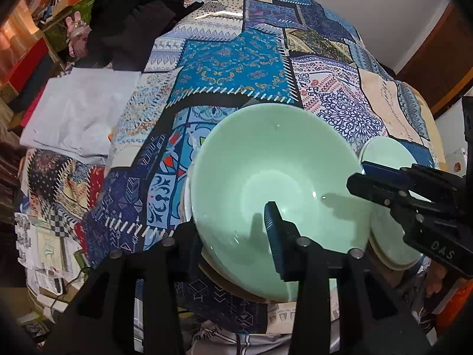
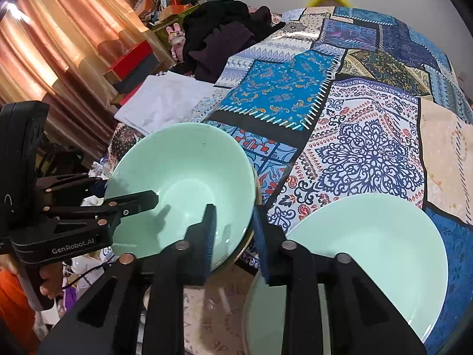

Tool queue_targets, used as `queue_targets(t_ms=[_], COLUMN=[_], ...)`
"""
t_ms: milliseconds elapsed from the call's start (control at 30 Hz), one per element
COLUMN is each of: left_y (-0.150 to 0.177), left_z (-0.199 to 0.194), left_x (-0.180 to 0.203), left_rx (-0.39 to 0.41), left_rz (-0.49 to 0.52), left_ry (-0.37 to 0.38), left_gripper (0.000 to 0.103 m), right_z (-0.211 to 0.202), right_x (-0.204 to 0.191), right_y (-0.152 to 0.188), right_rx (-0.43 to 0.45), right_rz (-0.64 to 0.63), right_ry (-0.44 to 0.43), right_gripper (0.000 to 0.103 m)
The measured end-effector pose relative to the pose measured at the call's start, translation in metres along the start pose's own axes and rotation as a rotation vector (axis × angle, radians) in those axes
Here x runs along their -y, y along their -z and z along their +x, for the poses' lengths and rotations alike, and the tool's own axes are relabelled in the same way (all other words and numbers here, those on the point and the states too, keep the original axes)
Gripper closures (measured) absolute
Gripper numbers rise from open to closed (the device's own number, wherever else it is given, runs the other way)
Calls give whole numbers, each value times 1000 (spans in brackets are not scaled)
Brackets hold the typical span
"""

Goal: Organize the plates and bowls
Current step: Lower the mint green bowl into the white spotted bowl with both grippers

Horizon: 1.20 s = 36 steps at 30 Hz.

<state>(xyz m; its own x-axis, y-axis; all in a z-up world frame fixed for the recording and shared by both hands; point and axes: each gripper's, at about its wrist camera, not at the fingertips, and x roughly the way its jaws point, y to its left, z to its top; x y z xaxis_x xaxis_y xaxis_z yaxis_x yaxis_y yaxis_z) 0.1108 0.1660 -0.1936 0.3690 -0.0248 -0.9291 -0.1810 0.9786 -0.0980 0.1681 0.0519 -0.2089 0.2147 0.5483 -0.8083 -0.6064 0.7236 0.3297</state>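
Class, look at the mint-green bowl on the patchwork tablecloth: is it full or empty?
Empty. The mint-green bowl shows its bare glazed inside down to the bottom in both wrist views, with only gripper shadows and light glints on it.

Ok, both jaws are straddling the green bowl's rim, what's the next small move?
Probably lift the left gripper and right gripper straight up: their jaws look loose astride the bowl rim, and the bowl seems set down beside the plate.
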Motion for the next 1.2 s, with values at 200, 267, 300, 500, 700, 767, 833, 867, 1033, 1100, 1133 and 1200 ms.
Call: queue_targets(t_ms=[200, 267, 300, 500, 700, 767, 833, 867, 1033, 1100, 1133, 1200], left_y=[-5, -5, -5, -4, 3, 8, 14, 15, 23, 25, 26, 28], left_z=[-15, -23, -27, -49, -27, -16, -8, -5, 13, 20, 23, 27], left_x=[2, 0, 0, -6, -33, -37, -38, -38, -42, -45, -47, -48], left_rx=[42, 70, 85, 169, 106, 79, 64, 58, 18, 2, -7, -8], left_rz=[-2, -3, -1, 0, -83, -96, -90, -88, -103, -118, -130, -138], left_ry=[-33, -30, -30, -52, -40, -30, -26, -21, 25, 61, 86, 107], left_gripper=[52, 50, 48, 35, 34, 34, 34, 34, 37, 42, 43, 44], right_z=[-13, -16, -17, -17, -12, -9, -5, -3, 8, 11, 14, 18], right_x=[-5, -6, -6, -5, -6, -6, -5, -5, -6, -6, -7, -6], right_y=[-2, -2, -2, -2, -1, -1, -2, -1, -1, -1, -2, -3], right_rx=[46, 54, 56, 54, 47, 38, 26, 20, -11, -20, -25, -35], right_rz=[-22, -29, -31, -26, -30, -31, -30, -29, -30, -33, -34, -30], right_ry=[-3, -1, -2, 0, 16, 20, 26, 27, 38, 45, 50, 50], right_gripper=[67, 64, 63, 59, 54, 54, 54, 54, 54, 54, 54, 54])
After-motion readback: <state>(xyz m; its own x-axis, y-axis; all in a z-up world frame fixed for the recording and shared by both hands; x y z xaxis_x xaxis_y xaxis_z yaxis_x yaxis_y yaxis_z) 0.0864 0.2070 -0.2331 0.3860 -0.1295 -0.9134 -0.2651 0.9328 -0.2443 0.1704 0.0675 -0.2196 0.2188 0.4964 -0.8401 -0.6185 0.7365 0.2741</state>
